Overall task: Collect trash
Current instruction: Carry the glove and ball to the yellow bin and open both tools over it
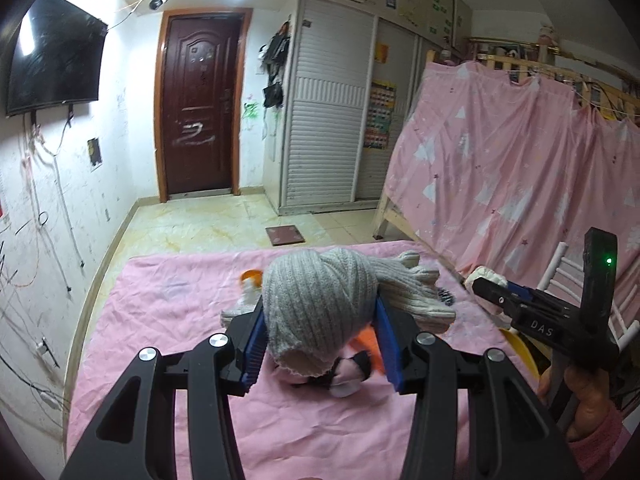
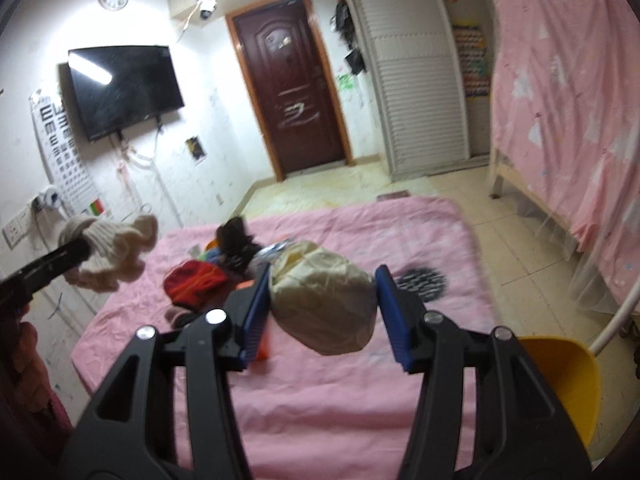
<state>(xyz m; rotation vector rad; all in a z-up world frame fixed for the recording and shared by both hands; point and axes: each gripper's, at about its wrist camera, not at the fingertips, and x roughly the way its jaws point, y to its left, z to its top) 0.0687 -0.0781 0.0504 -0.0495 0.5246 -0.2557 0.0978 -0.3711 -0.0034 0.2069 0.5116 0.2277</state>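
Observation:
My left gripper [image 1: 320,302] is shut on a grey and cream ribbed knit piece [image 1: 320,280], held up above the pink sheet [image 1: 180,320]. In the right wrist view the same knit piece [image 2: 116,252] hangs from the left gripper [image 2: 78,250] at the left edge. My right gripper [image 2: 323,276] is shut on a crumpled cream bundle [image 2: 324,308], both blue pads pressing its sides, lifted off the sheet. The left wrist view shows that bundle [image 1: 486,274] at the tip of the right gripper [image 1: 482,288].
A pile with a red knit item [image 2: 196,284] and a black fuzzy thing [image 2: 236,240] lies on the pink sheet [image 2: 320,400], beside a round black patterned item [image 2: 424,280]. A yellow bin [image 2: 560,380] stands at lower right. A pink-curtained bed frame [image 2: 560,120] fills the right.

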